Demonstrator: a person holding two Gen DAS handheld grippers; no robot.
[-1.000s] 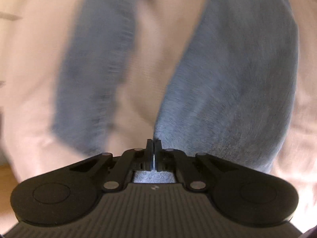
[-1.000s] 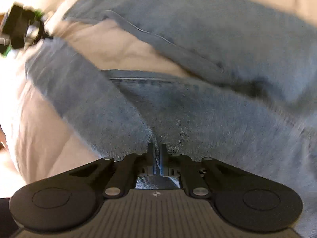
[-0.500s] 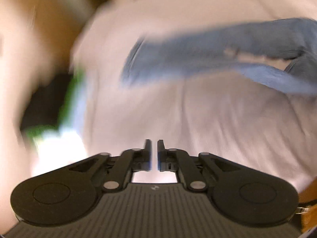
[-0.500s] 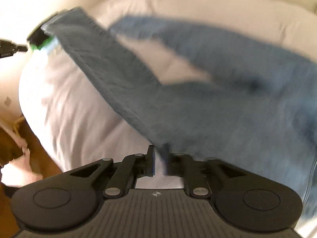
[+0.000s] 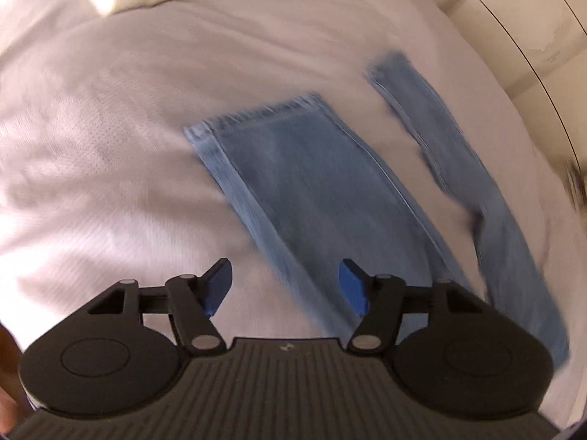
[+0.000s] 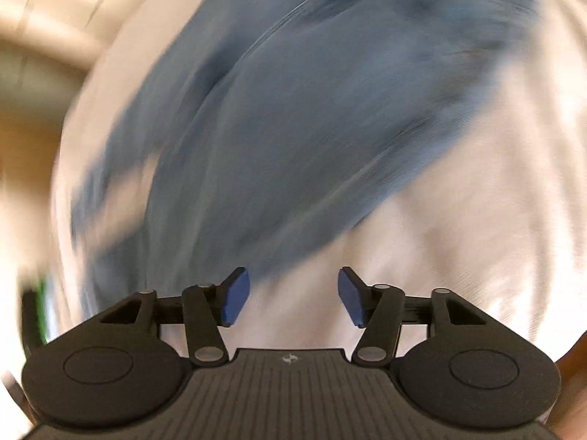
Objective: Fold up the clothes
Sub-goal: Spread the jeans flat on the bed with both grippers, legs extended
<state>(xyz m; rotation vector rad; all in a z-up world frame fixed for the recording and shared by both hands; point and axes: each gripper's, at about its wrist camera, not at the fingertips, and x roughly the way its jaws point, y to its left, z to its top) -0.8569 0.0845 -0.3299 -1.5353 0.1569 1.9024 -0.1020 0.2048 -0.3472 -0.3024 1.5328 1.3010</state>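
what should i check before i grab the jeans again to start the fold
1. Left gripper open and holding nothing: ok.
2. Right gripper open and holding nothing: ok.
3. Jeans lying on the white bedding: ok.
4. Legs together: not ok; the wide leg and the narrow leg lie apart.
5. Narrow leg flat: not ok, it looks twisted.
6. Waist end smooth: cannot tell, the right wrist view is blurred.
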